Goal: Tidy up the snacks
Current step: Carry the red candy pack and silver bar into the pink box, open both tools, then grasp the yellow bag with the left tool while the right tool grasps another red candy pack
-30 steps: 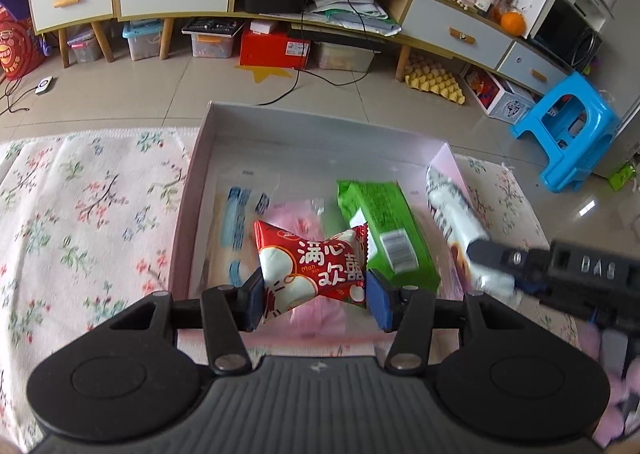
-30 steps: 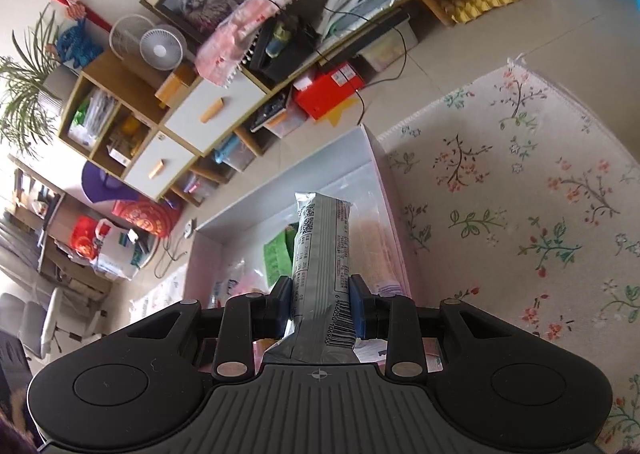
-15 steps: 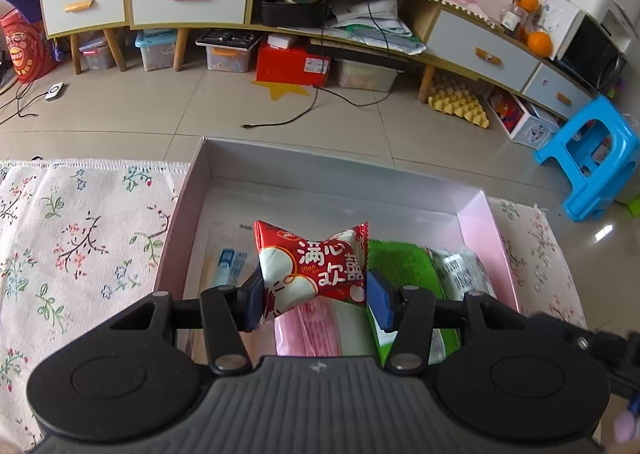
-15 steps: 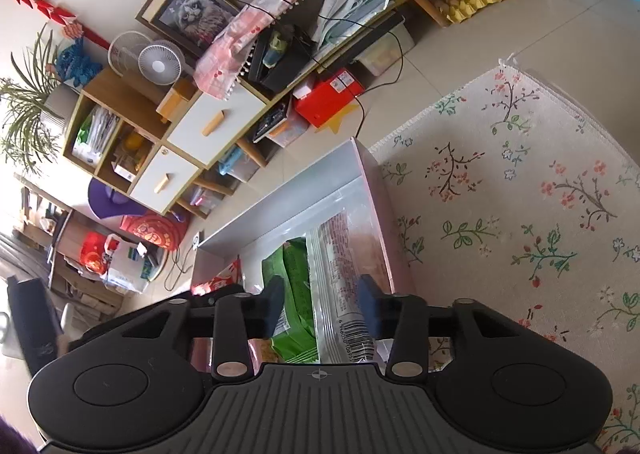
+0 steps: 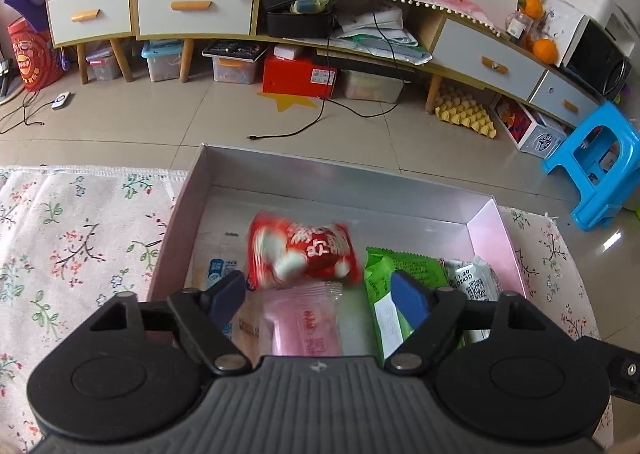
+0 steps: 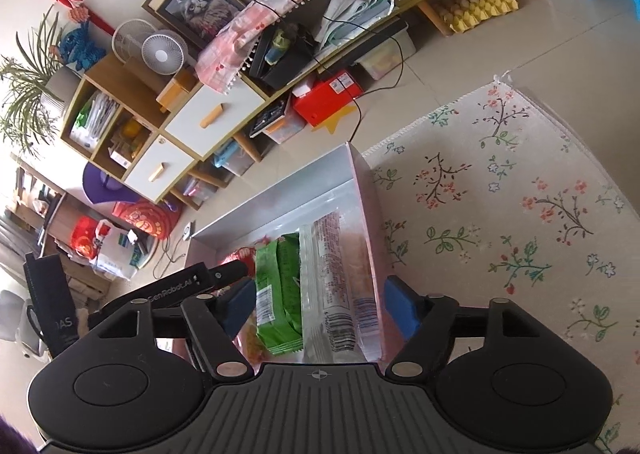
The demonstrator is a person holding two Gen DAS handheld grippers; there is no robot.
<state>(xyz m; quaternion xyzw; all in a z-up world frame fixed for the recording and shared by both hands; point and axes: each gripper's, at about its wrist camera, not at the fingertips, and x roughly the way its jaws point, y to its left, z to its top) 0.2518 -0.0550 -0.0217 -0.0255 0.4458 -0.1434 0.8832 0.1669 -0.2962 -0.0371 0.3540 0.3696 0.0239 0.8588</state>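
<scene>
While my left gripper (image 5: 318,296) has just spread its jaws, the blurred red snack bag (image 5: 302,254) sits free inside the box (image 5: 340,184); my right gripper (image 6: 320,304), likewise just parted, hangs empty over the white packet (image 6: 340,278) there.

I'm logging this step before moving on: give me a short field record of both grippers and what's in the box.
left gripper: jaws just opened, nothing gripped
red packet: blurred, free of the pads, over the box
right gripper: jaws just opened, empty
white packet: lying along the box's right wall
green packet: beside the white packet
box: on the floral cloth
</scene>
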